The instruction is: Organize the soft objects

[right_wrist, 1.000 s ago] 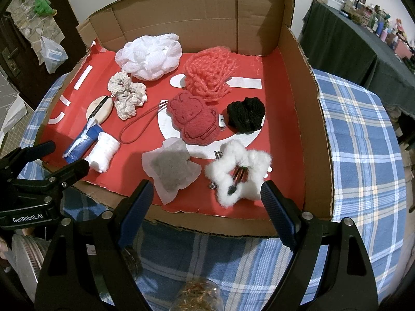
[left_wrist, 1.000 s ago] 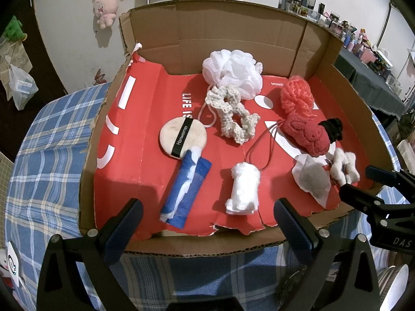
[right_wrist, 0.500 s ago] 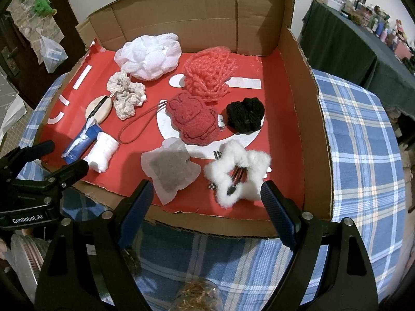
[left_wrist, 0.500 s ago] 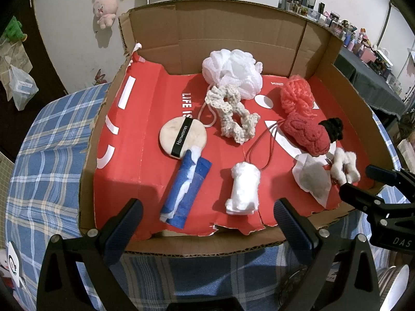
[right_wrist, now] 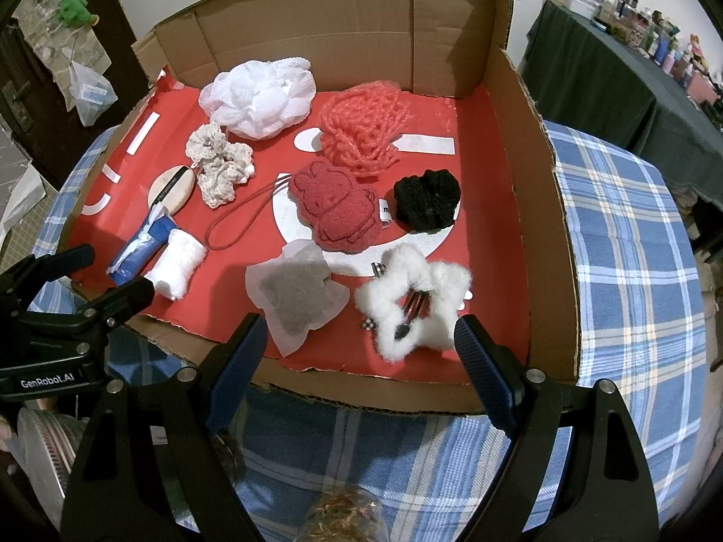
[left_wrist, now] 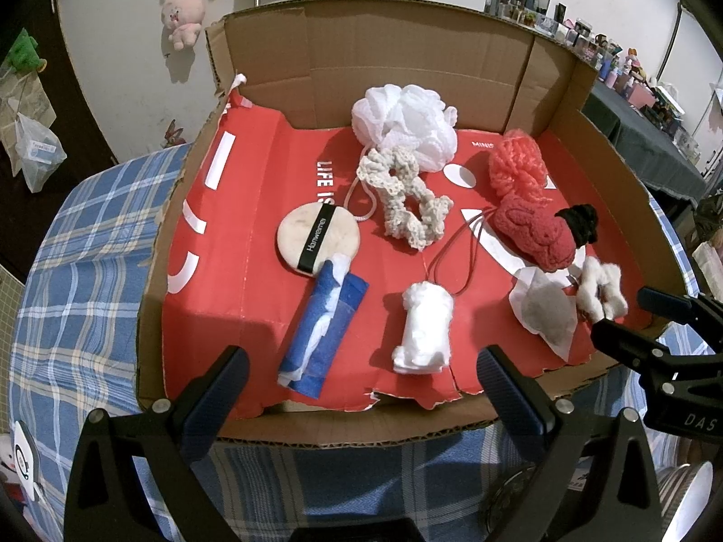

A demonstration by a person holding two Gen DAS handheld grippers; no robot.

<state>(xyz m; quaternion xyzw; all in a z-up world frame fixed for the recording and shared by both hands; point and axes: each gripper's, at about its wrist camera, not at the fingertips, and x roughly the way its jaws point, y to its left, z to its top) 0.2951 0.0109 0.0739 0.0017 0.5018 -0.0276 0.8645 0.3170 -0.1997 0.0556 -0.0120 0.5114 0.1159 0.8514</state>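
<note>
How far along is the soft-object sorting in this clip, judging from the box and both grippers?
Nothing looks done: the white mesh bath pouf, red plush rabbit pouch, fluffy white star-shaped clip and white cotton roll lie scattered in the cardboard box. Nothing is in hand: the left hand-held gripper and right hand-held gripper hover open and empty at its near edge. All the sorting is left.

Glass jar [right_wrist: 343, 515] cut off by bottom edge, contents unclear.
</note>
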